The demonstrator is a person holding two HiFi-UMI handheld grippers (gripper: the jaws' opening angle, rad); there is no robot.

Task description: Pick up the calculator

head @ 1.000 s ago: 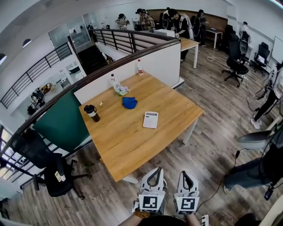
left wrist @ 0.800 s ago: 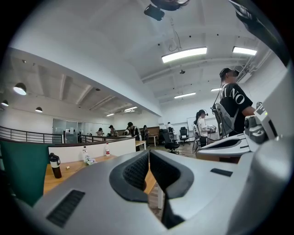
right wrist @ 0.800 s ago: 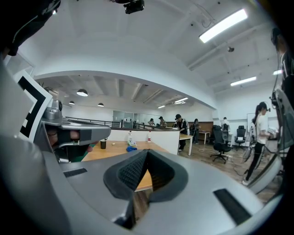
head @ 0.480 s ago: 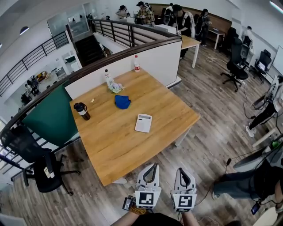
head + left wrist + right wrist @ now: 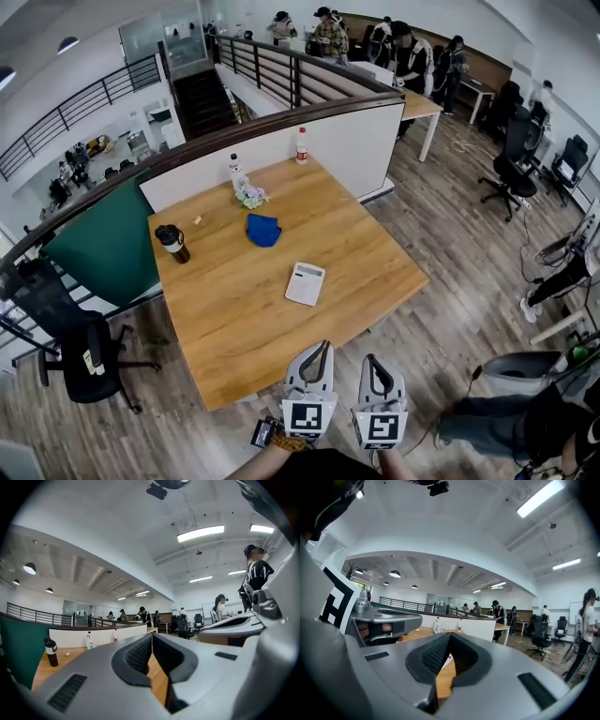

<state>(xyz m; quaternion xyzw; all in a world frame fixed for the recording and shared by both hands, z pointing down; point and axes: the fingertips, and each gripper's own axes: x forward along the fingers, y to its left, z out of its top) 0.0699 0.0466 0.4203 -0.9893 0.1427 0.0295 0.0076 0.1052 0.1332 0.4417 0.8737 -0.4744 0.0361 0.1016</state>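
Note:
The white calculator [image 5: 306,283] lies flat on the wooden table [image 5: 234,319], a little right of its middle. Both grippers are held side by side, pointing level, at the table's near edge, well short of the calculator. My left gripper [image 5: 323,346] is shut with nothing between its pads. My right gripper [image 5: 368,359] is shut and empty too. In the left gripper view the left gripper [image 5: 151,635] shows its pads meeting over the tabletop. In the right gripper view the right gripper [image 5: 451,634] has a sliver of the white calculator [image 5: 446,660] showing beyond its closed pads.
A blue cloth [image 5: 263,230], a black tumbler [image 5: 171,242], two bottles [image 5: 236,172] [image 5: 301,143] and a crumpled wrapper [image 5: 251,195] sit toward the table's far side. A low partition [image 5: 328,141] backs the table. A black office chair [image 5: 80,342] stands at the left. People stand far behind.
Both grippers and the head view have come closer to the table's near edge. The calculator and the other things on the table have not moved. Both grippers stay shut.

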